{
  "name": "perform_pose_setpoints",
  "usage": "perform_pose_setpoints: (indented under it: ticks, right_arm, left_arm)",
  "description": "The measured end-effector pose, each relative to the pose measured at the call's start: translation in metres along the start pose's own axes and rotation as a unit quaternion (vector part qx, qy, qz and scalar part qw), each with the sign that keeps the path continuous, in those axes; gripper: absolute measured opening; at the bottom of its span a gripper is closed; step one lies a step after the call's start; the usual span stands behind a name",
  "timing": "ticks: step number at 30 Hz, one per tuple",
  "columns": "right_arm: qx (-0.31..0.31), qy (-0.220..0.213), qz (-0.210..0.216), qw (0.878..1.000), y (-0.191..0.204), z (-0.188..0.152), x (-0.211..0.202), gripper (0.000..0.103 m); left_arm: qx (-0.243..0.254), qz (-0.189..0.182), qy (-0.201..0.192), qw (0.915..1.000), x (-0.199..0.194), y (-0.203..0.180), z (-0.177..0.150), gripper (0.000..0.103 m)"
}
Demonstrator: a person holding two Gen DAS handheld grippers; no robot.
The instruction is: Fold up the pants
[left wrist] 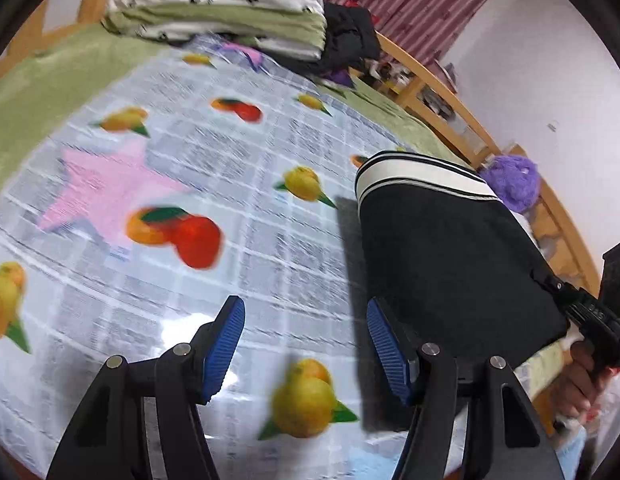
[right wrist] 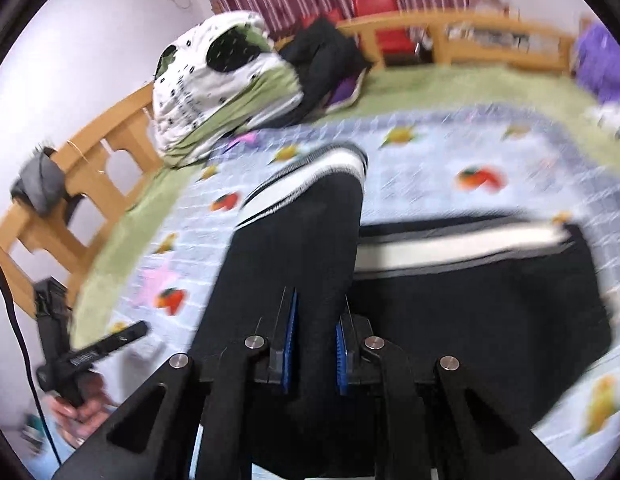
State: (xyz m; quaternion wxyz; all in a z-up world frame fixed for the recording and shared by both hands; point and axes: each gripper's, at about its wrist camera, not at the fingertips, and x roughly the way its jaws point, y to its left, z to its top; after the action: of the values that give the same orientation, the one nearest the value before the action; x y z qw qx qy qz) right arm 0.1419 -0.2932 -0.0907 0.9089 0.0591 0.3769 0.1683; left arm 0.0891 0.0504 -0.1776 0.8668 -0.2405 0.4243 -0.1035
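Lots of blur and cut-off stuff on my feeds right now

On my right wrist view the pants (right wrist: 294,248) run down under the right gripper (right wrist: 313,350), so I can't see the pinched edge, and the part lying right of that gripper is smeared. The fruit-print sheet (right wrist: 449,148) beyond the pants is streaky, print unreadable. On the left wrist view the pants (left wrist: 449,248) hide the sheet (left wrist: 230,184) behind them, and the hand (left wrist: 581,384) just right of the pants is cut by the frame edge.
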Motion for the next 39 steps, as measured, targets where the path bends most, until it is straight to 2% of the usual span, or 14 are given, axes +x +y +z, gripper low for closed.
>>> perform_pose_setpoints:
  ticks: [3,6,11,14,19,22,23,25,28,31,32,35,37,39]
  right_arm:
    - [-0.007,-0.034,-0.051,0.998,-0.045,0.012,-0.029,0.015]
    - [0.018,-0.042,-0.095,0.994,-0.101,0.020,-0.045,0.015]
    - [0.079,0.016,-0.183,0.980,-0.193,-0.012,-0.019,0.010]
    - [0.101,0.027,-0.176,0.979,-0.220,-0.032,-0.005,0.010]
    - [0.088,0.001,-0.178,0.980,-0.217,-0.032,-0.014,0.014]
    - [0.120,-0.014,-0.172,0.978,-0.226,-0.037,-0.016,0.030]
    - [0.126,-0.018,-0.171,0.977,-0.225,-0.039,-0.017,0.035]
    - [0.136,-0.024,-0.168,0.976,-0.227,-0.042,-0.019,0.040]
    - [0.147,-0.027,-0.158,0.976,-0.230,-0.050,-0.016,0.049]
    - [0.150,-0.031,-0.155,0.976,-0.232,-0.055,-0.010,0.054]
    - [0.158,-0.031,-0.149,0.976,-0.233,-0.055,-0.009,0.055]
    - [0.183,-0.029,-0.136,0.973,-0.236,-0.056,-0.007,0.053]
    - [0.180,-0.024,-0.134,0.974,-0.231,-0.056,-0.005,0.045]
    - [0.167,-0.022,-0.136,0.976,-0.217,-0.054,-0.004,0.031]
  left_arm:
    - [-0.019,-0.030,0.025,0.9991,0.011,-0.001,-0.003,0.062]
    - [-0.002,-0.033,0.034,0.9989,0.016,-0.012,-0.008,0.062]
    - [0.045,-0.037,0.051,0.9970,0.023,-0.037,-0.019,0.062]
    - [0.098,-0.050,0.072,0.9914,0.029,-0.065,-0.032,0.062]
    - [0.210,-0.057,0.101,0.9708,0.041,-0.137,-0.083,0.069]
    - [0.272,-0.027,0.112,0.9555,0.050,-0.168,-0.115,0.069]
    - [0.280,-0.018,0.109,0.9537,0.051,-0.173,-0.119,0.069]
    - [0.277,0.006,0.105,0.9552,0.058,-0.177,-0.124,0.069]
    - [0.241,0.012,0.110,0.9642,0.070,-0.173,-0.119,0.069]
    - [0.217,0.017,0.126,0.9679,0.091,-0.178,-0.115,0.068]
    - [0.208,0.024,0.122,0.9703,0.095,-0.179,-0.114,0.057]
    - [0.181,0.000,0.096,0.9788,0.093,-0.179,-0.104,0.023]
    - [0.202,0.017,0.059,0.9774,0.082,-0.182,-0.099,0.020]
    - [0.205,0.028,0.038,0.9775,0.073,-0.176,-0.089,0.019]
